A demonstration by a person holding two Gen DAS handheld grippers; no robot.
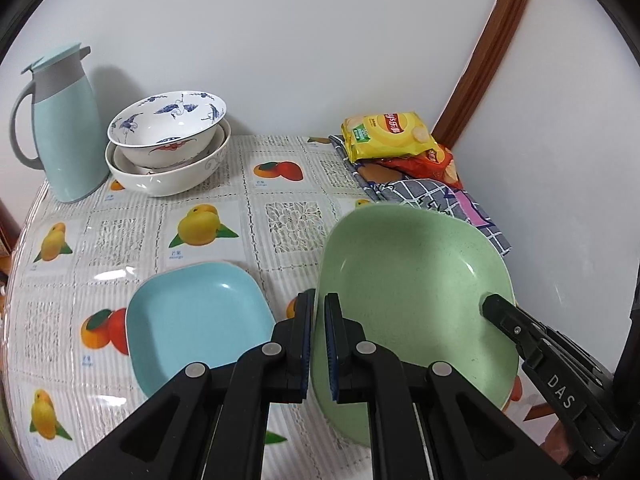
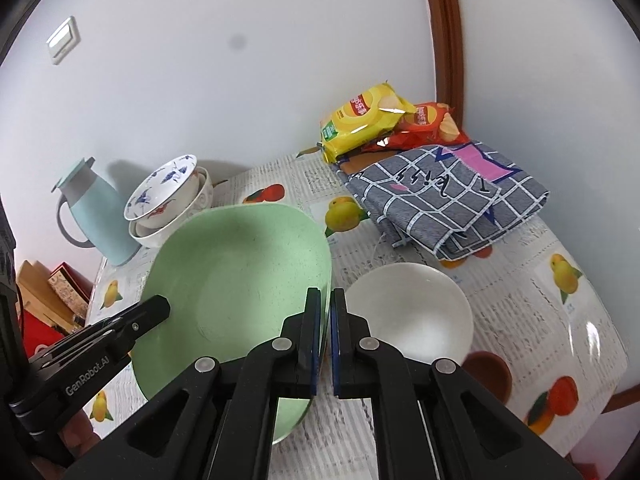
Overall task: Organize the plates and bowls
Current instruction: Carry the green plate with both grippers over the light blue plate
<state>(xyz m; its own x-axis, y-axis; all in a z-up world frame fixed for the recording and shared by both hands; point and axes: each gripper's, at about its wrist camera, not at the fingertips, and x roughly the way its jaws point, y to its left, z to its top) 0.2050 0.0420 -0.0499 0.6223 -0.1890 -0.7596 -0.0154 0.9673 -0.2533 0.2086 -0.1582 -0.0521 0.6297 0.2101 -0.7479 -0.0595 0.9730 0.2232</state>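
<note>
Both units engaged on 1 item: the green plate [image 1: 412, 276], a speckled, rounded-square dish, held tilted above the counter [image 1: 132, 232], which carries a fruit-print cloth.

Left hand-held gripper [image 1: 319, 300]: jaws pressed together, pinching the plate's near-left rim; the rim runs between the blue pads. In the right wrist view this same unit enters from 8 o'clock and sits on the plate's rim.

Right hand-held gripper [image 2: 325, 296]: jaws pressed together on the plate's opposite rim, edge caught between the pads. In the left wrist view it comes in from 4 o'clock, tip on the rim.

Left wrist view, plate fills 3 to 5 o'clock of the field. Blue plate [image 1: 196, 320] rests flat on the counter at 7 o'clock, just beside the green one, not touching as far as can be told. At 10 o'clock: stack of bowls [image 1: 168, 148], top 1 painted with blue cranes, nested in a wider white one. Pale blue jug [image 1: 64, 132] stands upright just left of the stack, near the wall.

Right wrist view: white bowl [image 2: 412, 312] upright on the counter at 4 o'clock, beside the green plate. Folded checked cloth [image 2: 448, 200] at 2 o'clock; yellow snack bag [image 2: 360, 120] and red snack bag [image 2: 432, 128] lie behind it at 1 o'clock.
</note>
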